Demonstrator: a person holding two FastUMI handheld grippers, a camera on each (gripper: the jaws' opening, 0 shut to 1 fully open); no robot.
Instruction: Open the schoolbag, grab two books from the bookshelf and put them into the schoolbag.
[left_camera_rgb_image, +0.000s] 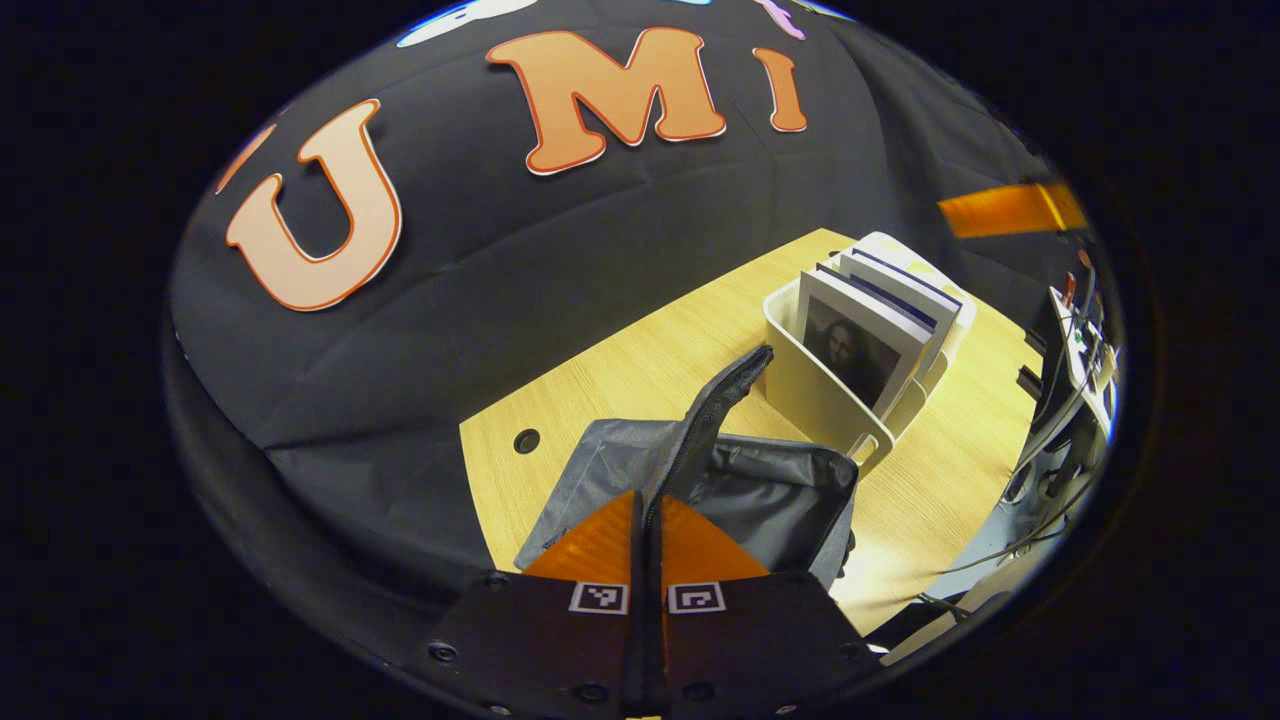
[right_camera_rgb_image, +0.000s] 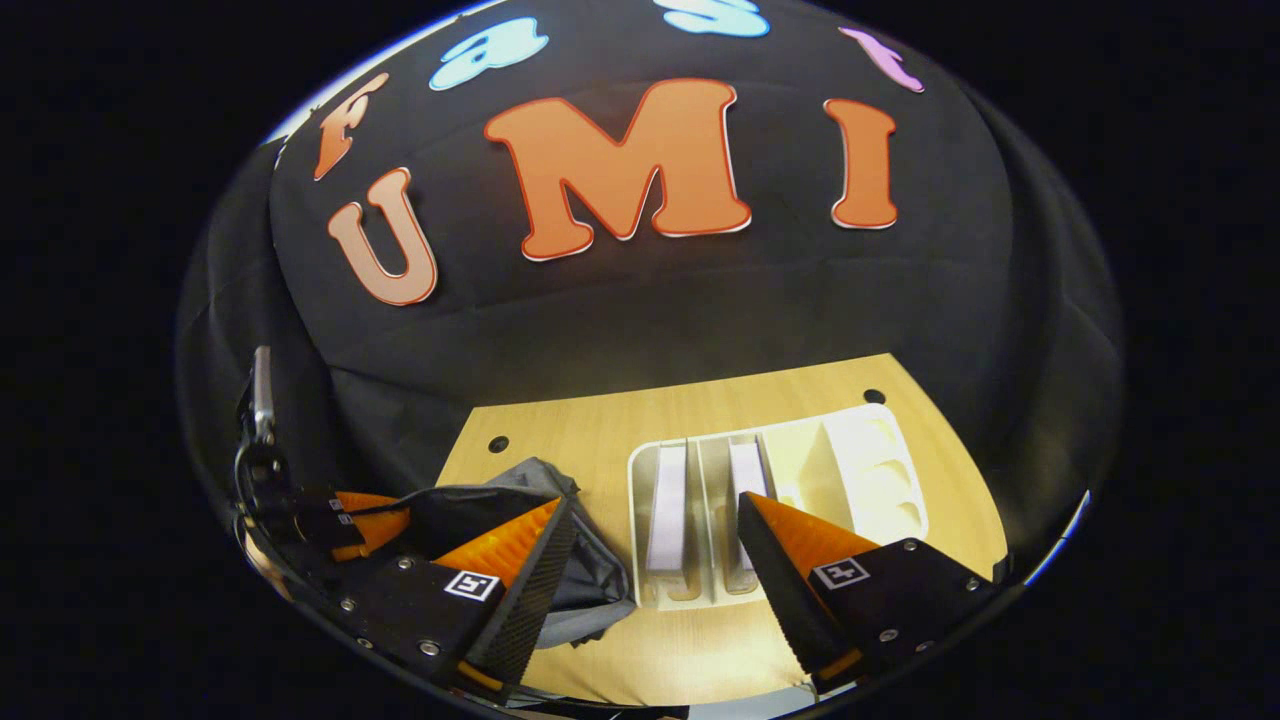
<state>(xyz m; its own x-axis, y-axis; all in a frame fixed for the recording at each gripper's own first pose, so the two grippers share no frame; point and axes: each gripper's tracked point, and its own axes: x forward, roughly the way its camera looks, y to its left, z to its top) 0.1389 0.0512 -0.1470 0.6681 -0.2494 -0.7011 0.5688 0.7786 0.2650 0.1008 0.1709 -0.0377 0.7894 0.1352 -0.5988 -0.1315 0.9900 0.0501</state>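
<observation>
Gray schoolbag (left_camera_rgb_image: 700, 480) on counter (left_camera_rgb_image: 620, 370), just beside white bookshelf (left_camera_rgb_image: 830, 400). Left gripper (left_camera_rgb_image: 647, 520) jaws clenched on bag's strap (left_camera_rgb_image: 720, 400), holding it up. Bag soft, floppy, likely light. Right gripper (right_camera_rgb_image: 650, 560) jaws wide apart above books (right_camera_rgb_image: 668, 510). Books (left_camera_rgb_image: 860, 340) stiff, stand upright in slots; pinch top edge. Shelf dividers close, could block jaws.
</observation>
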